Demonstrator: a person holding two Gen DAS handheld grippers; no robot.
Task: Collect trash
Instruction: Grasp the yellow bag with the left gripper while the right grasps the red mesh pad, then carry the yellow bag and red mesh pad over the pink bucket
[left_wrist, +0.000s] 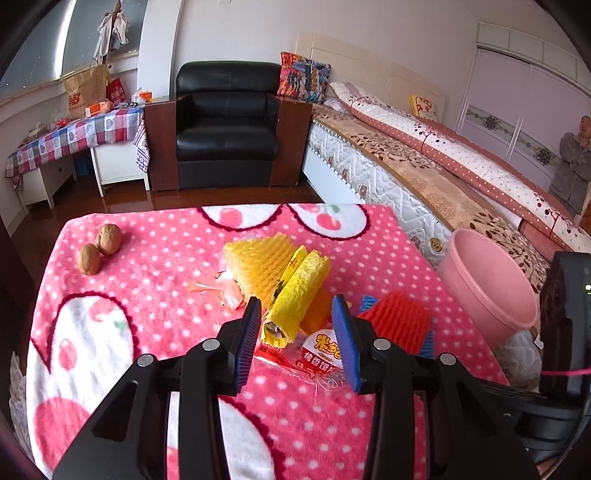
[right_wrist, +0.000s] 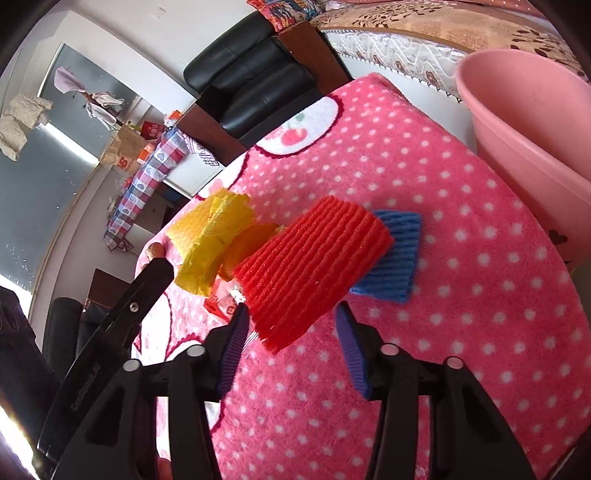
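We note the right gripper (right_wrist: 291, 325) nearest the red foam sleeve (right_wrist: 314, 269) on the pink blanket (right_wrist: 461, 314), jaws apart astride its near end, its long axis slanting away rightward; left gripper (left_wrist: 295, 325) open.

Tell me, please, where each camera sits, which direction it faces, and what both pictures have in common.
Left wrist view: sits on the left tongs, looking down over the pink dotted fleece blanket toward the black leather armchair; its open blue-padded jaws frame a yellow rolled wrapper.
Right wrist view: sits on the right tongs, tilted, facing the red ribbed foam net, whose near edge lies between its jaws; the left tongs' black arm shows at left.
Shared: blanket, red net, blue foam net, pink plastic bucket, armchair.
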